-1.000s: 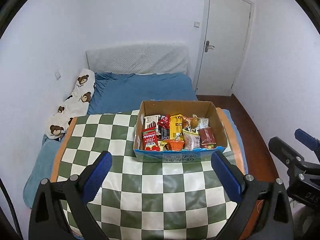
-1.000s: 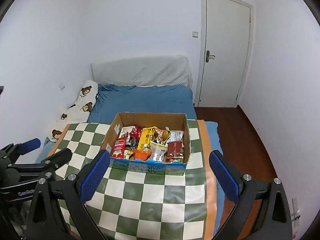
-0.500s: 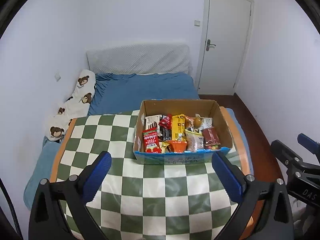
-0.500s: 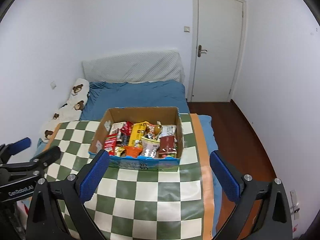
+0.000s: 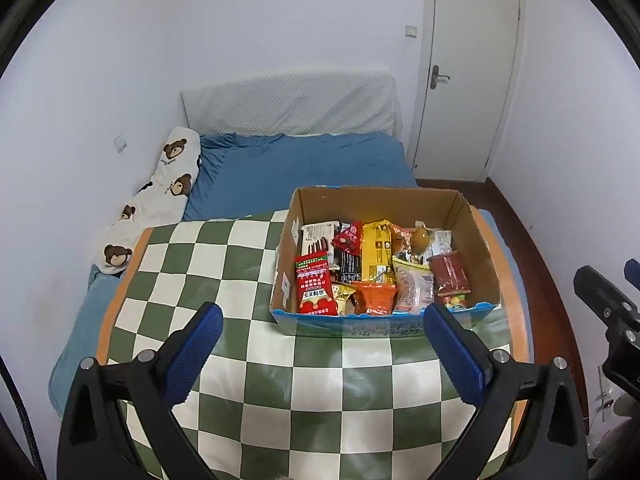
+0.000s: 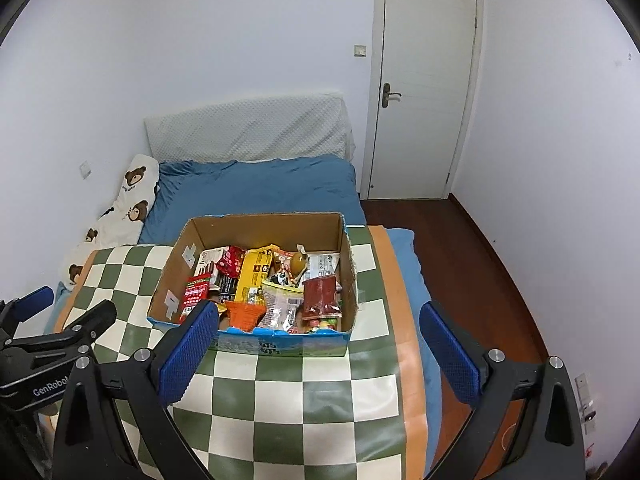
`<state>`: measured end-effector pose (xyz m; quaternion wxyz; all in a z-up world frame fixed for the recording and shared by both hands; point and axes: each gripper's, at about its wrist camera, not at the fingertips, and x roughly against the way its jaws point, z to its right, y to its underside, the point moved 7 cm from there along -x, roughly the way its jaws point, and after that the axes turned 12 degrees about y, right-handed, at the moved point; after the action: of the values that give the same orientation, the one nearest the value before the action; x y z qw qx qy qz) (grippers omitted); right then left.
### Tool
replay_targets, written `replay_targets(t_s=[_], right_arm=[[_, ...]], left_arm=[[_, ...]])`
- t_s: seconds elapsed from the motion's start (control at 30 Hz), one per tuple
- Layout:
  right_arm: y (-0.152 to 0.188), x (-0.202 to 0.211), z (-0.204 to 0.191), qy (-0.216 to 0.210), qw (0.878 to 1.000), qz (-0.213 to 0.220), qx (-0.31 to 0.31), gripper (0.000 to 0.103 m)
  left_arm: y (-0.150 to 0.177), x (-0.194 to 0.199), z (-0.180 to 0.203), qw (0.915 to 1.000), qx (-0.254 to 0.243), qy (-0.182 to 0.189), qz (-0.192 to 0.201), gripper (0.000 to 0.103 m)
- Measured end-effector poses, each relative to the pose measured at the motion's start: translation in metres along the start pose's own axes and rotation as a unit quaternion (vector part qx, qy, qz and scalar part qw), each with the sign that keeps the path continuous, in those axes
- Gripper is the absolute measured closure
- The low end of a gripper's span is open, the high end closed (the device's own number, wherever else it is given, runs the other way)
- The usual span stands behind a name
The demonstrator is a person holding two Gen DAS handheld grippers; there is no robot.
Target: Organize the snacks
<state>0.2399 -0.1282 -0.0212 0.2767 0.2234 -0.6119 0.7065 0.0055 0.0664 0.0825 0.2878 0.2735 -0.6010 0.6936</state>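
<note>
On the far right part of the checkered cloth (image 5: 248, 380) sits an open cardboard box (image 5: 384, 200), packed with loose snack packets. Both tools hover short of it: the left gripper (image 5: 322, 350) and the right gripper (image 6: 318, 350) each have their blue-padded fingers spread wide and hold nothing.

The packets look light and soft, mostly crinkly foil or plastic film, so they will likely slip and deform under a pinch. A flat sealed edge or a crimped end seems the safest place to take hold. The red packet (image 5: 315, 284) at the near left of the box lies flat and exposed, with its upper end free; the tall yellow packet (image 5: 376, 252) in the middle is wedged among neighbours and may drag them along. The dark red packet (image 5: 448, 274) at the right lies on top and looks easy to lift. The orange packet (image 5: 374, 298) near the front wall is partly buried. The box itself is stiff card, though its near wall is low and ragged, and it would probably slide on the cloth if nudged.

The cloth is green and cream, with an orange border, and lies smooth over a low surface. Beyond it is a bed with a blue sheet (image 6: 256, 188), a bear-print pillow (image 5: 160, 196) at the left, white walls and a closed white door (image 6: 424, 92) at the far right above a dark wooden floor (image 6: 472, 280).
</note>
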Motion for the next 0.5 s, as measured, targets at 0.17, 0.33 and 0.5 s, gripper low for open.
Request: replay_targets(t_s=[0.17, 0.33, 0.5], right_arm=[[0.002, -0.01, -0.007, 0.006, 1.0, -0.005, 0.007, 0.001], [0.004, -0.014, -0.007, 0.007, 1.0, -0.011, 0.006, 0.001], [0.005, -0.017, -0.008, 0.008, 1.0, -0.012, 0.005, 0.001]], left_arm=[[-0.001, -0.006, -0.001, 1.0, 0.005, 0.002, -0.006, 0.0], [-0.004, -0.006, -0.001, 1.0, 0.005, 0.004, -0.004, 0.0], [-0.006, -0.004, 0.0, 1.0, 0.006, 0.007, -0.002, 0.0]])
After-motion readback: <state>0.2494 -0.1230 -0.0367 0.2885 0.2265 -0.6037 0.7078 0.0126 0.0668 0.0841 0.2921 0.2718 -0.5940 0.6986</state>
